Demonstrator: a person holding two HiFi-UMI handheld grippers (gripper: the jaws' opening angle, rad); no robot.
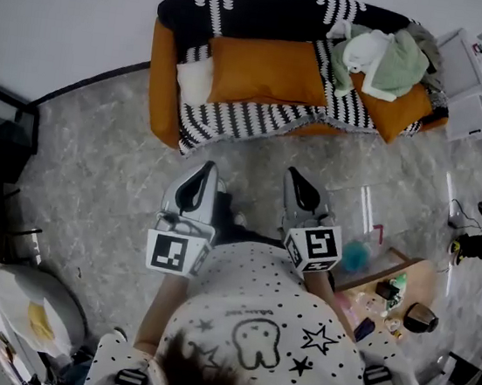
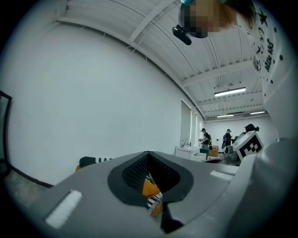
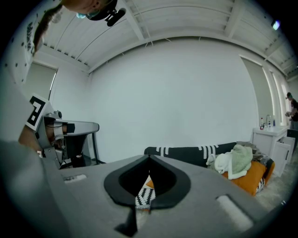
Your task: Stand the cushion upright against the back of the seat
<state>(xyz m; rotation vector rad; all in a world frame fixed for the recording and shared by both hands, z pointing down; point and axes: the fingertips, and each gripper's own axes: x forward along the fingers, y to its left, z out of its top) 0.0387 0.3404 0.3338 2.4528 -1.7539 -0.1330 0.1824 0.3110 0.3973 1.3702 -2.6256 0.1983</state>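
Head view shows the orange cushion lying flat on the seat of the sofa. The left tongs and right tongs are closed and empty (well short of the sofa). This looks like the approach; next they must reach the sofa and open.

Orange sofa bears a striped blanket, orange cushion, heaped clothes
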